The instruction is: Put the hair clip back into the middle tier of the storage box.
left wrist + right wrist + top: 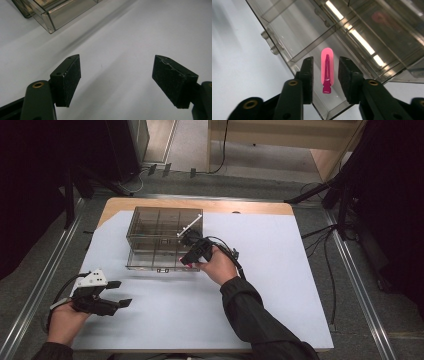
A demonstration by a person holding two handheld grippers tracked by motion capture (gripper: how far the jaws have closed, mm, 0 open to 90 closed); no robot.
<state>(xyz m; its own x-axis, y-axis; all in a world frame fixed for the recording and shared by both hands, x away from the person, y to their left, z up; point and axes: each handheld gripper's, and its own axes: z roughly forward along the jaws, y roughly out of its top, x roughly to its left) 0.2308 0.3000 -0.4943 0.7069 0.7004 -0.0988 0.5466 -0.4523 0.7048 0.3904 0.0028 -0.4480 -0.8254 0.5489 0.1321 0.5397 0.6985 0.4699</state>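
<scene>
1. Table: white sheet over a wooden top; I see it run from my 6 o'clock edge up to 12.
2. Box: clear smoky plastic, split into compartments, lying at about 11 o'clock from the table's middle. Stiff walls, likely light enough to slide if nudged.
3. Left gripper: resting at 7 o'clock, well apart from the box; jaws spread wide with nothing between them, released.
4. Right gripper: at the box's 5 o'clock corner, pointing into a near compartment. Its pads stand either side of the clip without pressing on it, so I call it released.
5. Hair clip: pink backing, darker magenta top, lying flat on the compartment floor between the right jaws. I judge it light, stiff, glossy and slippery. I'd pinch it across the long sides near the middle.
</scene>
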